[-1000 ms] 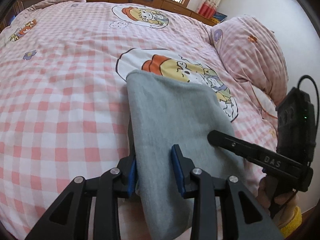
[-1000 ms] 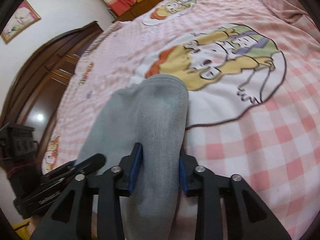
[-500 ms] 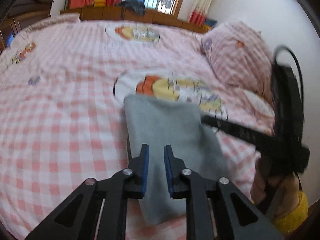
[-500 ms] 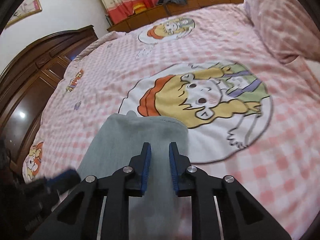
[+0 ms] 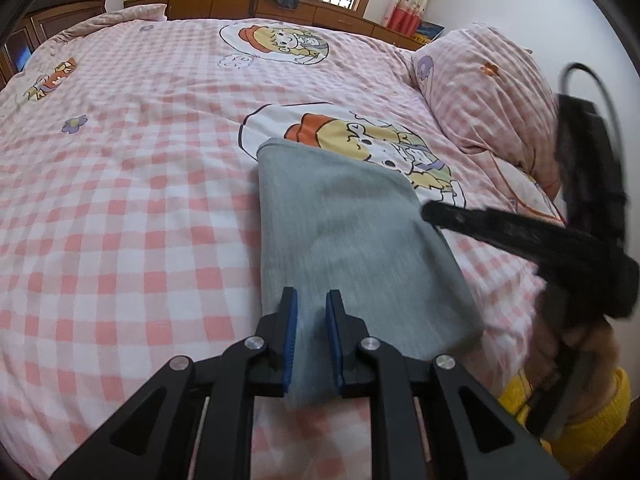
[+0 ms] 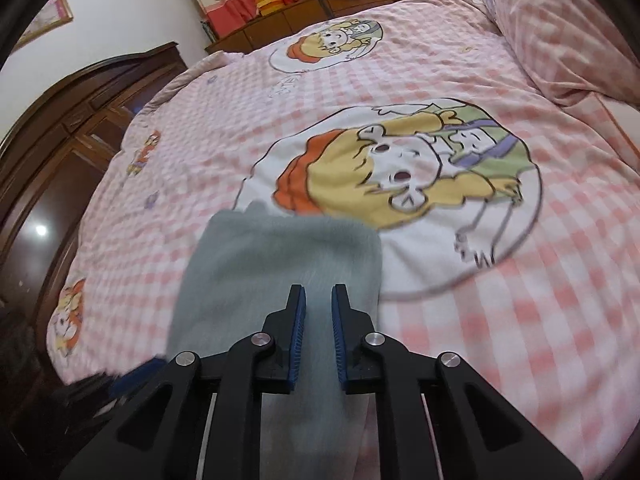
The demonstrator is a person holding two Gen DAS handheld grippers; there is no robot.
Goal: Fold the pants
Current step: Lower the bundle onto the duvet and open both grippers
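The grey pants [image 5: 352,248] lie folded into a narrow rectangle on the pink checked bedspread [image 5: 120,208], their far edge just touching a round cartoon print [image 6: 400,184]. Wide open bed lies to the left — a plump checked pillow [image 5: 484,92] crowds the right side. The cloth looks soft and matte. The left gripper [image 5: 311,320] hangs over the near end, blue pads a narrow gap apart, clamping nothing. The right gripper [image 6: 318,312] does likewise — fingers slightly parted above the fabric.
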